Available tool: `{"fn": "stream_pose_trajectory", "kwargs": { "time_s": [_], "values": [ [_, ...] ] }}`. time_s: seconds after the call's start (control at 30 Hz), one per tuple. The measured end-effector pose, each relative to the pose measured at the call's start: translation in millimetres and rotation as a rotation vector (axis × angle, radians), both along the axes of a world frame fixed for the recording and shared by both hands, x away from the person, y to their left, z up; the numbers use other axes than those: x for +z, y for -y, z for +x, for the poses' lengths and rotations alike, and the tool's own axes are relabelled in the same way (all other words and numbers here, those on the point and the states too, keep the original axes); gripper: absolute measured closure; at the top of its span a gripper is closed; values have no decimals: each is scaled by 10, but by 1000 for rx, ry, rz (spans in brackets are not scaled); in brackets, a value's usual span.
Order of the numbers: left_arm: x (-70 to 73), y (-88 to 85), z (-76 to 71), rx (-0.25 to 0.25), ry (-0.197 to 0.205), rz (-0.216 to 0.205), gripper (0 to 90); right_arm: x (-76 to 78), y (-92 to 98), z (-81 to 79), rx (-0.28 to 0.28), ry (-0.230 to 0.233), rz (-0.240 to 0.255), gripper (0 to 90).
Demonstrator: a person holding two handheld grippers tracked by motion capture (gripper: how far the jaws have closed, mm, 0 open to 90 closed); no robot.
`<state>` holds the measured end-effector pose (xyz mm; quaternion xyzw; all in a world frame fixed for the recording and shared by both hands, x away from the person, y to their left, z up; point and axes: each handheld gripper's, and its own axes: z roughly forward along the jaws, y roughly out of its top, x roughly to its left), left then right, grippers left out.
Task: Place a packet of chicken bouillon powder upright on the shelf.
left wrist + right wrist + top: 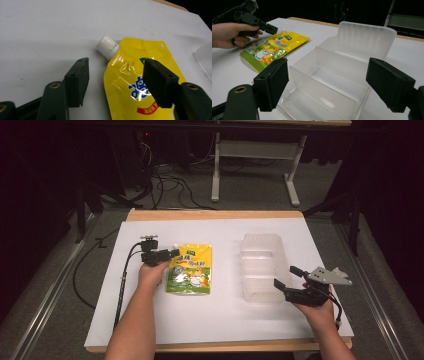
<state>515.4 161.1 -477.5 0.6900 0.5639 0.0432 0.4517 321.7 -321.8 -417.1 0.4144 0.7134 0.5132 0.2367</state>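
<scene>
A yellow spouted pouch (190,269) is laid flat on the white table (210,320), left of a clear plastic organizer box (262,267). The left gripper (172,254) is held just above the pouch's top corner near the white cap (108,46); its jaws are apart, nothing is clamped. The right gripper (286,277) is kept at the box's near right edge, its jaws wide apart around the near end, not pressing it.

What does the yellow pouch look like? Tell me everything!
The yellow pouch is shiny plastic and lies flat on the white table cover. It has a ribbed white screw cap at one top corner, blue writing, cartoon pictures and a green bottom edge. The left gripper hovers over its capped end, jaws open, not pinching it.
</scene>
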Motion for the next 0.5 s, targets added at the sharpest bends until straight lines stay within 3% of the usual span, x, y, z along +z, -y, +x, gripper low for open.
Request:
{"fn": "stream_pose_trajectory", "kwargs": {
  "time_s": [0.27, 0.33, 0.43, 0.5],
  "values": [
    [-69, 40, -2, -60, -9, -6, 530, -9, -16, 5, 5, -1, -6, 187],
    [-63, 71, -31, -73, 1, 28, 547, -10, -22, 2, 4, -4, -8, 188],
    [-48, 118, -81, -84, 20, 94, 662, -14, -33, 3, 9, -3, -9, 189],
    [-49, 123, -100, -90, 28, 108, 681, -14, -34, 3, 10, -3, -10, 190]
  ]
}}
